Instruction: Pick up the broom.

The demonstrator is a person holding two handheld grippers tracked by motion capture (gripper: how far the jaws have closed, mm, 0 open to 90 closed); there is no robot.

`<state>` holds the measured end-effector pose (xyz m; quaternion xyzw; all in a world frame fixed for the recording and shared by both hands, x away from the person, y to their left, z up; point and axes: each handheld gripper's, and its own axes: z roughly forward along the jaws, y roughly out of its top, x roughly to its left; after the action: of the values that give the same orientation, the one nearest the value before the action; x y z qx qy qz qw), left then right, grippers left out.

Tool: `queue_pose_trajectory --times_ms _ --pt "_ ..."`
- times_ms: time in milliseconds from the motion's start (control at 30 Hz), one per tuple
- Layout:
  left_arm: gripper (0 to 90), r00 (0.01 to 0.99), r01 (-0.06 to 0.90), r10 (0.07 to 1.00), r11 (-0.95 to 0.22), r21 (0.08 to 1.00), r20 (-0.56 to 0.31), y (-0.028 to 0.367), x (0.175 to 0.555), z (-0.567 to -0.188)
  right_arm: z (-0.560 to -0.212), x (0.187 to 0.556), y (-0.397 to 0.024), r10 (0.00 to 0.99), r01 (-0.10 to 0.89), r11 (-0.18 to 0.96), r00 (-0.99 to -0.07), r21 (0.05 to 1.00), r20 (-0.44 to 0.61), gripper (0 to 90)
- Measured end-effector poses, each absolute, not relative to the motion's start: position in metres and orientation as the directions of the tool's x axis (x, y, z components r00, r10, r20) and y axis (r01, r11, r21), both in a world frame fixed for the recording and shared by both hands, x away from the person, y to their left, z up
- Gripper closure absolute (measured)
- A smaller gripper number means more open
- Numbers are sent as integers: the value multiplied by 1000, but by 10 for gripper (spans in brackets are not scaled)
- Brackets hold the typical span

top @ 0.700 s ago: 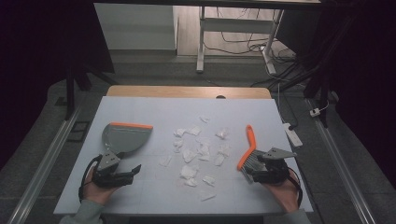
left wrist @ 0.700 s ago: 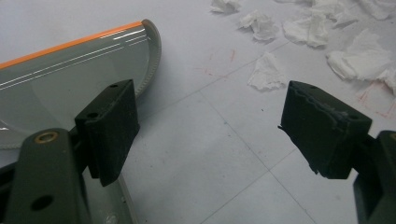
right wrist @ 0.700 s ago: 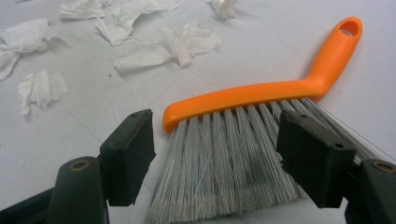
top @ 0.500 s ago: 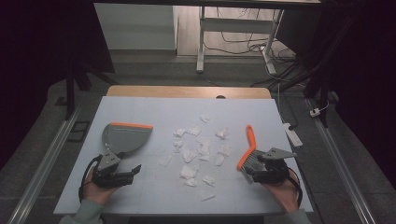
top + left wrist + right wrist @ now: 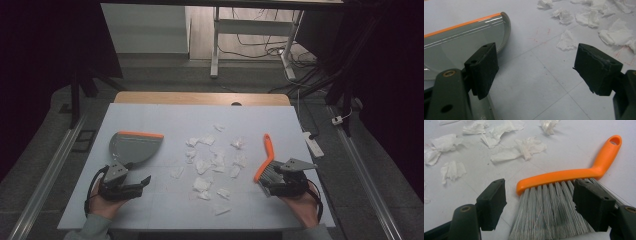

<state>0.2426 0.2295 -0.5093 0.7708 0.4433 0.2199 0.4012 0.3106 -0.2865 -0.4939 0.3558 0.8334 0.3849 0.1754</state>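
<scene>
The table (image 5: pixel 150 115), a pale sheet ruled in faint squares, looks the same as a moment ago: nothing on it has shifted, and both hands rest where they were near its front edge. By my reading the sweeping has not begun, and each tool is yet to be gripped.

The dustpan (image 5: pixel 135 147), grey with an orange lip, lies flat at the left, lip turned away from the person. The left gripper (image 5: pixel 145 181) sits just in front of it, jaws wide and empty; in the left gripper view the pan's (image 5: pixel 461 42) rear edge lies behind one pad and under that side of the gripper, with bare table between the pads.

The brush (image 5: pixel 264 159), orange-backed with grey bristles, lies at the right, its handle pointing away. The right gripper (image 5: pixel 266 184) is at the bristle end, jaws spread wide; in the right gripper view the bristles (image 5: pixel 549 207) lie between the pads, which do not appear to press on them.

The paper scraps (image 5: pixel 210 162), white and crumpled, lie scattered mid-table between the two tools, none yet in the pan.

No brand, label or writing can be read on anything; faint red and blue pen marks (image 5: pixel 544 35) on the sheet form no words.
</scene>
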Motion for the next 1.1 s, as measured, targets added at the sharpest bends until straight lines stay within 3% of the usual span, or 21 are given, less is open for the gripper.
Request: queue_pose_trajectory --times_ms 233,667,867,1100 --pt "201 549 503 835 -299 811 -32 224 244 -510 -485 309 -280 751 447 465 -657 764 -72 265" --pt "205 558 519 828 -289 805 -63 227 248 -510 -438 365 -268 813 569 384 -582 727 26 289" --pt "205 539 527 839 -270 806 -71 229 250 -510 -436 394 -268 847 668 380 -529 640 48 287" --pt "204 540 532 838 -267 804 -80 231 251 -511 -445 430 -269 914 816 343 -404 465 36 295"
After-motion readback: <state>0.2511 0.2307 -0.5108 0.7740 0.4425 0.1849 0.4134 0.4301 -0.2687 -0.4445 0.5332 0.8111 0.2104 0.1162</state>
